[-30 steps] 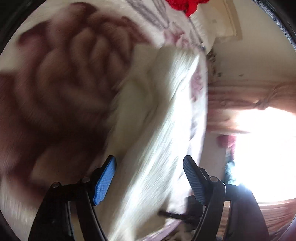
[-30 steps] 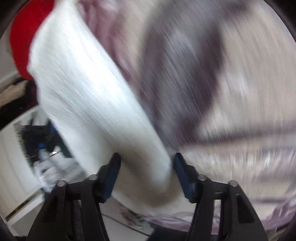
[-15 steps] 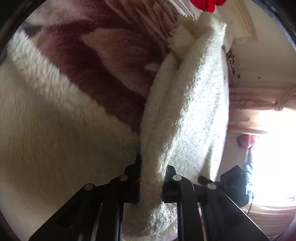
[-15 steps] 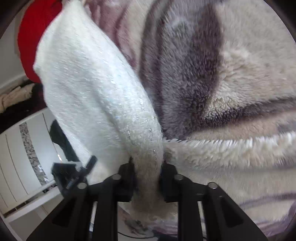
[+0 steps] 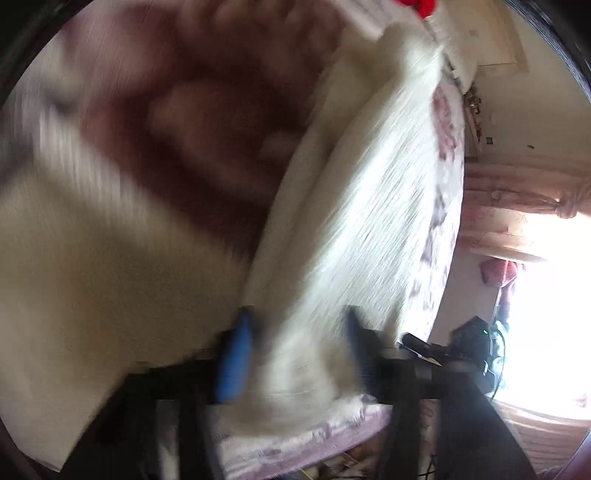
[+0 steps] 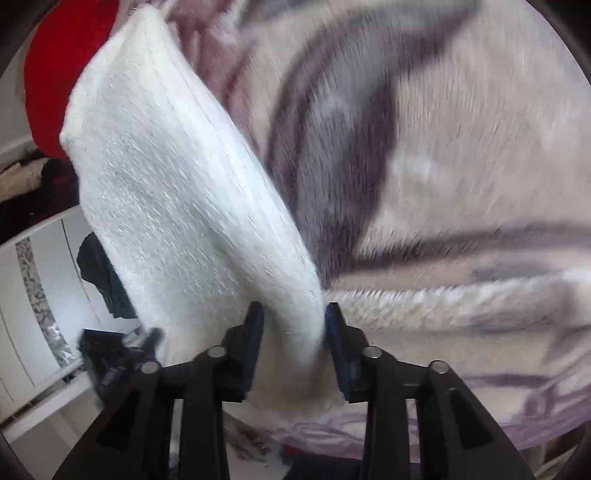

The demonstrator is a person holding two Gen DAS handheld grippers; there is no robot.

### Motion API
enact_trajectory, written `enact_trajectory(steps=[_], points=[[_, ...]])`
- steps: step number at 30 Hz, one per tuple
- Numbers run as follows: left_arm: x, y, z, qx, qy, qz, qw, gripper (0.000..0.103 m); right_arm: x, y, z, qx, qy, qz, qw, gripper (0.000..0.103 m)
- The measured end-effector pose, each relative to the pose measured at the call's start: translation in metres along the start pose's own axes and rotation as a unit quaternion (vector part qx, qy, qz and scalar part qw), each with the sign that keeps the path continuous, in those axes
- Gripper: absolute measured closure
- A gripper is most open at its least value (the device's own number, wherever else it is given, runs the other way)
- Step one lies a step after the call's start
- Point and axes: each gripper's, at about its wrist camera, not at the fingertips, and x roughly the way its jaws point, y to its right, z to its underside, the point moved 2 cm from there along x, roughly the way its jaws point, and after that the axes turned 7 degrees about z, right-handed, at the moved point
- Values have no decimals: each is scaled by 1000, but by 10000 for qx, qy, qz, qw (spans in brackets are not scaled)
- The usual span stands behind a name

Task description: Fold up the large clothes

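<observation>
A white fluffy garment [image 5: 362,206] lies as a long folded ridge on a bed blanket [image 5: 110,258] with maroon and cream flowers. In the blurred left wrist view, my left gripper [image 5: 295,343] is opening. Its blue pads stand apart on either side of the garment's near end, which lies loose between them. In the right wrist view the same garment [image 6: 177,192] runs up to the left over the blanket [image 6: 461,147]. My right gripper [image 6: 293,332] is starting to open, but its pads still touch both sides of the narrowed end.
A red cloth [image 6: 51,74] lies at the far end of the bed, also seen as a red cloth [image 5: 417,5] at the top edge. A bright window with curtains [image 5: 535,229] is beyond the bed's right edge. White cupboard doors [image 6: 37,314] stand to the left.
Half a second ago both grippers were pinched tight on the garment's end. Now the left jaws have spread wide. The right jaws have eased only slightly. Both views are blurred with motion.
</observation>
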Motion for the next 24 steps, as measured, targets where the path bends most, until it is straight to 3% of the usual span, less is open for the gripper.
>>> enact_trajectory(steps=[2,5,6,7,10,12,13,16,21,22,24], points=[[-8,30,-33,332,297,-182,9988,42,-29,-9,-14,-81,329,-68,9994,57],[-1,92,-87,922,722,100,9931,45,-55,-30,-49,-43,705,-254,9972,56],[13,116,-110,1231,763,167,9893,66,-58,-40,-62,-67,809,-236,9964,56],[32,134,-134,1448,760,80,9865,102,-62,-51,-81,-83,971,-148,9951,56],[81,146,-183,1518,614,-382,9858,101,-65,-75,-123,-84,1210,-137,9925,56],[113,126,-218,1481,340,-1061,9827,103,-61,-82,-143,-156,1235,-209,9920,56],[122,107,-219,1349,254,-1150,9838,103,-58,-93,-155,-218,1246,-201,9918,56],[125,66,-214,985,184,-1029,9896,101,-46,-123,-171,-546,1249,-125,9906,56],[110,57,-201,865,313,-689,9934,100,-30,-182,-176,-1357,1296,36,9822,56],[111,54,-201,850,295,-637,9939,100,-22,-193,-173,-1570,1176,63,9806,57],[113,50,-207,867,223,-543,9945,99,11,-211,-171,-2001,767,541,9753,57]])
